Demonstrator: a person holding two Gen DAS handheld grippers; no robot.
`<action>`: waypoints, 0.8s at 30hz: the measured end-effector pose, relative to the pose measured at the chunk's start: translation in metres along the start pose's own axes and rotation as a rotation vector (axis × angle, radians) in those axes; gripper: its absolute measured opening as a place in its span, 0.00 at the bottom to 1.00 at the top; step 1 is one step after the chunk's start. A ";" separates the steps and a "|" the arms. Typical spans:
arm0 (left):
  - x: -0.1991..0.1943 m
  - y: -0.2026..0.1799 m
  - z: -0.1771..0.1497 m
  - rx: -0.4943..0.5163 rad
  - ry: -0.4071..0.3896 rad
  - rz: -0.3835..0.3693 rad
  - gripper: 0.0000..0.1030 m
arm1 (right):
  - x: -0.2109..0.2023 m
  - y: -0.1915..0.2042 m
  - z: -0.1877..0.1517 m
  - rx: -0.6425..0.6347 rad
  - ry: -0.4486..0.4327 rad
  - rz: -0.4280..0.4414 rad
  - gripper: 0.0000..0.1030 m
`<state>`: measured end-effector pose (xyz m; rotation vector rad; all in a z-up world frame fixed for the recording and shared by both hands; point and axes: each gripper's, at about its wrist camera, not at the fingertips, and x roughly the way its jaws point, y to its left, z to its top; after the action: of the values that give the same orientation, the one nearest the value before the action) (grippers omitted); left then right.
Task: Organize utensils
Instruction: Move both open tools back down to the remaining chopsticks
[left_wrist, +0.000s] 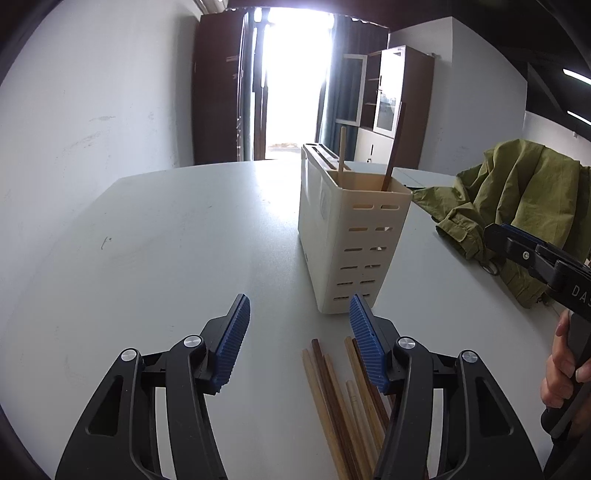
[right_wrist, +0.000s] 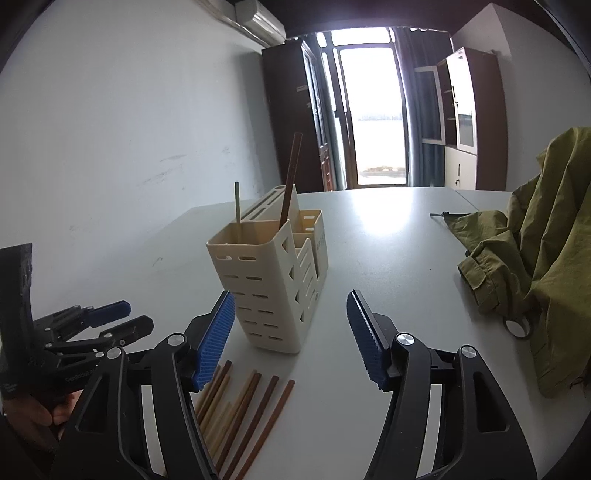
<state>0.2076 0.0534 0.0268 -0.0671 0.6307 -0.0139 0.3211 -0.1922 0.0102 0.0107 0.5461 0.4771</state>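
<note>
A plain white wall (left_wrist: 92, 110) with faint scuff marks runs along the left of the room, and an air-conditioning unit (right_wrist: 255, 18) hangs high on it. At the far end a tall glazed door (right_wrist: 373, 110) lets in strong daylight, overexposed in the left wrist view, flanked by a dark brown wardrobe (left_wrist: 218, 92) and dark curtains (left_wrist: 341, 77). To its right stands a brown cabinet with glass-fronted doors (left_wrist: 395, 92), and the pale grey table (left_wrist: 184, 229) reflects the glare.
</note>
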 end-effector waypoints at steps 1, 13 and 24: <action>0.004 0.001 -0.003 -0.002 0.014 0.000 0.55 | 0.004 0.001 -0.003 -0.008 0.014 -0.006 0.61; 0.039 0.009 -0.026 -0.007 0.158 0.014 0.55 | 0.045 -0.003 -0.030 -0.010 0.176 -0.045 0.64; 0.065 0.010 -0.042 0.005 0.236 0.021 0.55 | 0.080 0.004 -0.060 -0.039 0.319 -0.039 0.64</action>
<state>0.2352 0.0583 -0.0457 -0.0545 0.8673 -0.0032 0.3490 -0.1607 -0.0803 -0.1148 0.8482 0.4534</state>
